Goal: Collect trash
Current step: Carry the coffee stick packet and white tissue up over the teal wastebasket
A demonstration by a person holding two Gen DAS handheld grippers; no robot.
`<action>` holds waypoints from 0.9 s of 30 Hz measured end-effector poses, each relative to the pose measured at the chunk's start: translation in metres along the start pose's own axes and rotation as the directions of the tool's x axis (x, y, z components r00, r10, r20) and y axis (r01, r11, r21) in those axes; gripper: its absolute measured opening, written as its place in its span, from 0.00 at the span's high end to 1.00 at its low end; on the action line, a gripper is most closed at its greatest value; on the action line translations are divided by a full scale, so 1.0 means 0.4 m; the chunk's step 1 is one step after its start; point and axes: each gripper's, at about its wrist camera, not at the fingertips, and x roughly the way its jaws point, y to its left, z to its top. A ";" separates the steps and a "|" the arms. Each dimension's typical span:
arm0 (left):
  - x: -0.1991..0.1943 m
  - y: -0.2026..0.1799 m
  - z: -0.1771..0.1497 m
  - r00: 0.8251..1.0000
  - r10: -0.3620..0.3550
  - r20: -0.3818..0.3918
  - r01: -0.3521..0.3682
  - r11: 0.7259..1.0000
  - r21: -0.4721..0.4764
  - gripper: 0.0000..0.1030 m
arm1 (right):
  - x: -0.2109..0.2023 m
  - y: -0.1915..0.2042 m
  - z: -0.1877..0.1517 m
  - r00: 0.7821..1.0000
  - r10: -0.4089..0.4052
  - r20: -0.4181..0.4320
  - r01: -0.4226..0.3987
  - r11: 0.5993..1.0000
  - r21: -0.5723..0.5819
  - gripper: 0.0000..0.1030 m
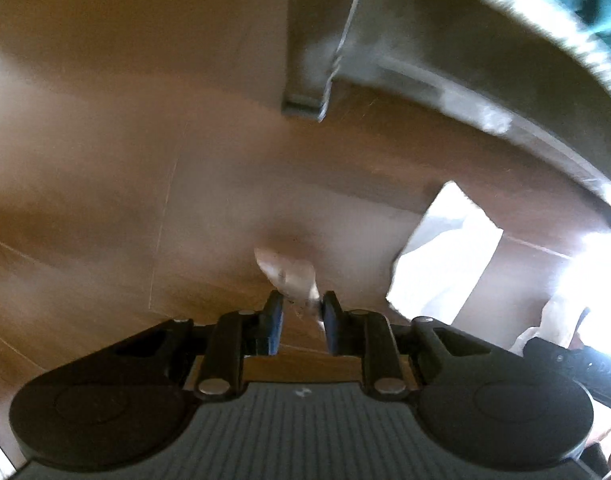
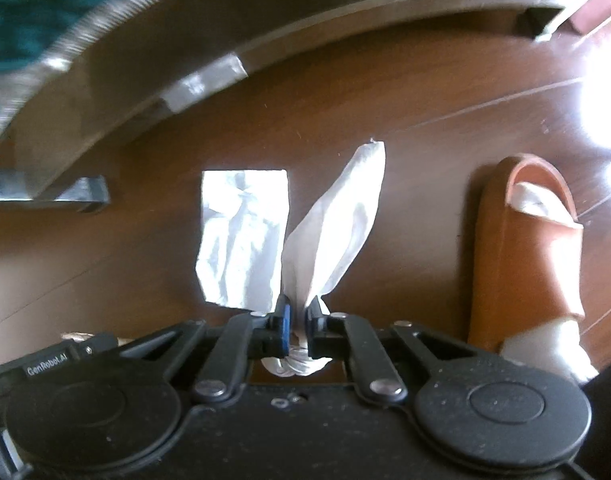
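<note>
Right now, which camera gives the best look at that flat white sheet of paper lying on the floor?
The right wrist view: the flat sheet shows whole and creased on the wooden floor, beside the tissue pinched in the right gripper. The left wrist view catches it only overexposed, at the right.

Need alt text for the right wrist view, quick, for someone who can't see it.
The right gripper, pointing down, is shut on a white tissue hanging over a dark wooden floor. A flat crumpled paper lies beside it, and a foot in a brown sandal stands on the other side.
</note>
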 end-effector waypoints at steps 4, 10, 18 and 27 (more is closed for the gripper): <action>-0.095 -0.006 -0.013 0.998 -0.022 0.053 0.020 0.999 0.029 0.91 | -0.087 0.010 -0.024 0.999 0.005 0.053 -0.004 1.000 -0.022 0.95; -0.207 0.013 -0.023 0.993 -0.052 0.109 0.049 0.998 0.027 0.91 | -0.225 0.030 -0.059 0.994 0.026 0.106 -0.018 0.997 -0.075 0.95; -0.119 0.067 0.028 0.998 -0.054 0.040 0.054 0.999 -0.003 0.90 | -0.352 0.106 -0.055 0.976 0.124 0.177 -0.069 0.956 -0.285 0.94; 0.050 0.016 0.097 0.999 -0.047 0.025 0.046 0.998 0.035 0.28 | -0.285 0.092 -0.026 0.990 0.120 0.068 -0.108 0.980 -0.165 0.94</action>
